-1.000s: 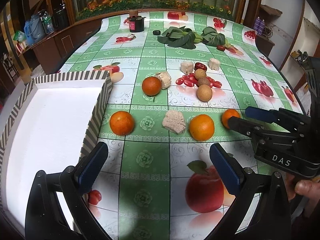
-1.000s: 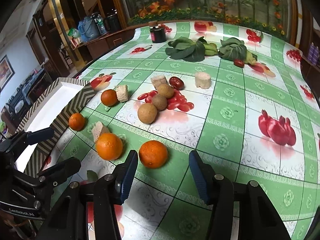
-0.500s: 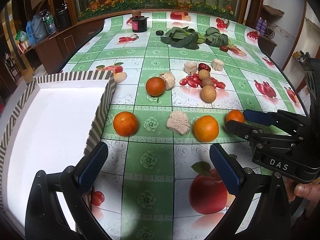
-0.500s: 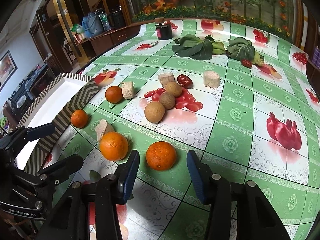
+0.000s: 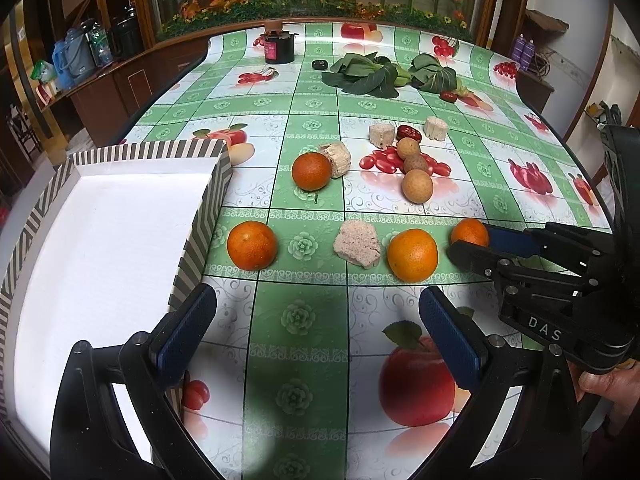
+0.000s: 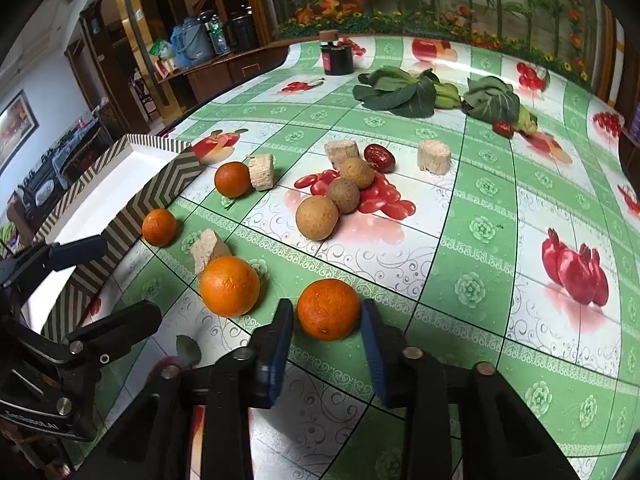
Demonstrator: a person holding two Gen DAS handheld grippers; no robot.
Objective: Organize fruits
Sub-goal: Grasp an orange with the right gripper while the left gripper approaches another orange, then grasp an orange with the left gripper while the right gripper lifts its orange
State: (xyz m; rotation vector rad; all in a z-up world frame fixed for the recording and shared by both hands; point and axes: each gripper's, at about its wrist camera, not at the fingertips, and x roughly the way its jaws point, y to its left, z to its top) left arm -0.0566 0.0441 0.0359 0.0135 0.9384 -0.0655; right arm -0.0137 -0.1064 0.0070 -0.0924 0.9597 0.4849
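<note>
The right claw has just closed around the orange, half-hidden from the open left claw.

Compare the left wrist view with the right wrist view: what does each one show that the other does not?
Only the left wrist view: most of the white inside of the box, and the hand that holds the right gripper.

Only the right wrist view: that gripper's jaws, which have just been closing, with both pads against an orange; also a framed picture on the wall.

Both: the three other oranges, the brown fruits, the greens and the jar.
</note>
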